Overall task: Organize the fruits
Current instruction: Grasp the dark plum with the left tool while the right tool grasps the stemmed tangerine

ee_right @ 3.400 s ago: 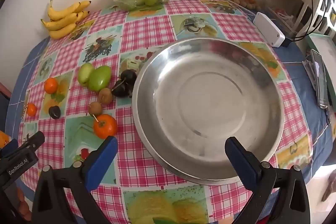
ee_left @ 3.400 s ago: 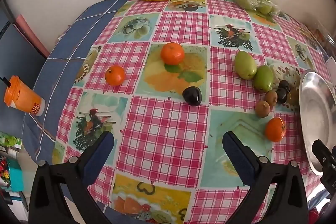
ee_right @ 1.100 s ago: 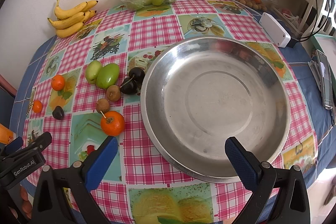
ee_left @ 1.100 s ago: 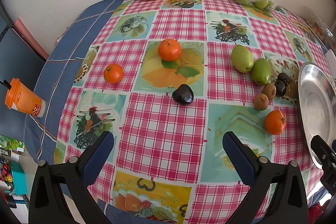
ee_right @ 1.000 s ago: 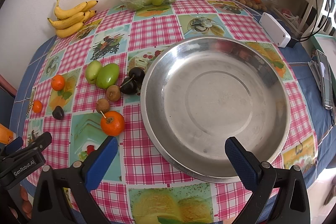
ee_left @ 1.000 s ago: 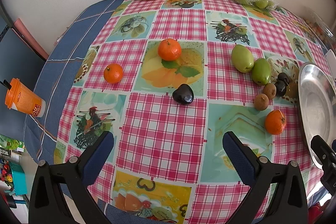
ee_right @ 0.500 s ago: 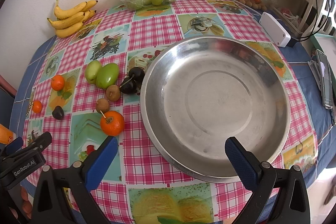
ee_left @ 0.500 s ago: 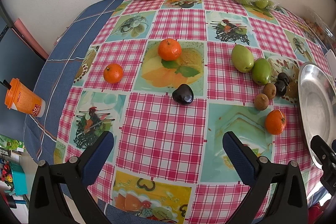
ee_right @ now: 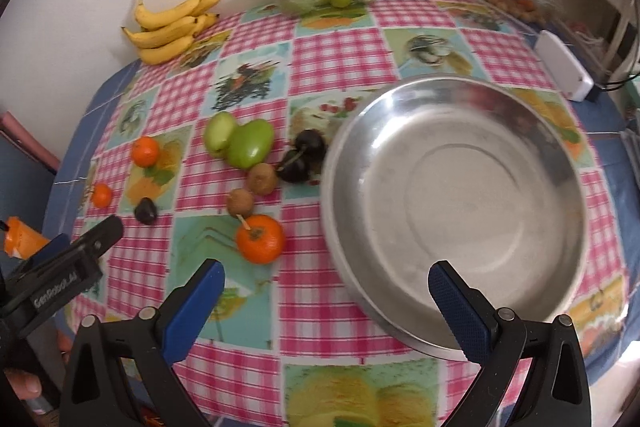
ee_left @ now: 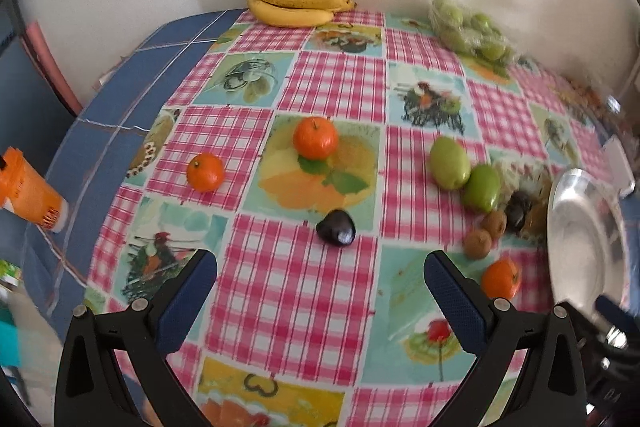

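Observation:
Loose fruit lies on the checked tablecloth. In the left wrist view I see two oranges, a dark plum, two green fruits, two kiwis, dark cherries and a third orange. My left gripper is open and empty, just short of the plum. The steel bowl is empty. My right gripper is open and empty over the bowl's near left rim, with the orange ahead to the left.
A bunch of bananas and a bag of green fruit sit at the far edge by the wall. A white box lies right of the bowl. An orange cup stands off the table's left side.
Both grippers have moved forward and lower toward the table. The right gripper's view has shifted left, bringing the orange and kiwis closer. No fruit has moved.

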